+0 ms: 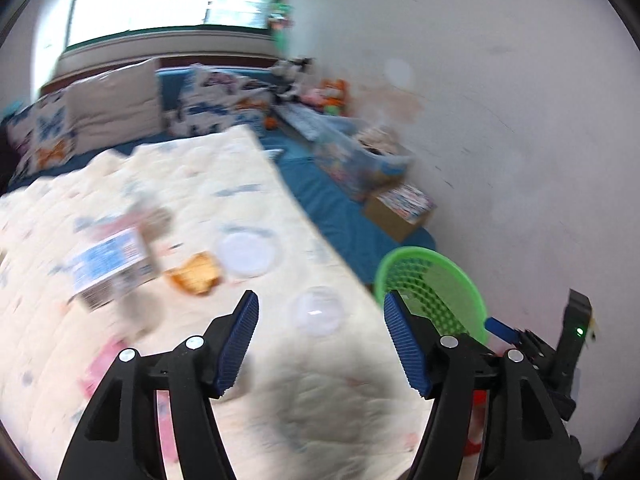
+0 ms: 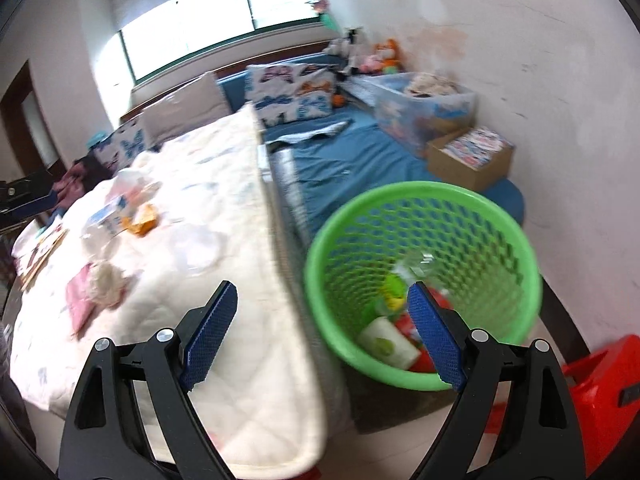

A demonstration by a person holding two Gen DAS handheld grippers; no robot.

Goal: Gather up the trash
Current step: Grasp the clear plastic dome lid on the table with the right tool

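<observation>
A green mesh basket (image 2: 500, 240) stands right of the white quilt (image 2: 224, 248) and holds several pieces of trash, among them a white carton (image 2: 386, 342) and a clear plastic piece (image 2: 416, 262). It also shows in the left wrist view (image 1: 428, 280). On the quilt lie a blue-white carton (image 1: 110, 268), an orange wrapper (image 1: 196, 274), a clear lid (image 1: 248, 254) and a clear cup (image 1: 318, 310). My left gripper (image 1: 320, 340) is open and empty above the quilt, near the cup. My right gripper (image 2: 324, 332) is open and empty, between the quilt's edge and the basket.
A blue mattress (image 2: 348, 160) lies behind, with pillows (image 2: 288, 92), a clear storage bin (image 2: 420, 108) and a cardboard box (image 2: 472, 156) along the white wall. A red object (image 2: 600, 384) sits right of the basket. Crumpled tissue (image 2: 106, 280) and pink paper (image 2: 78, 300) lie on the quilt.
</observation>
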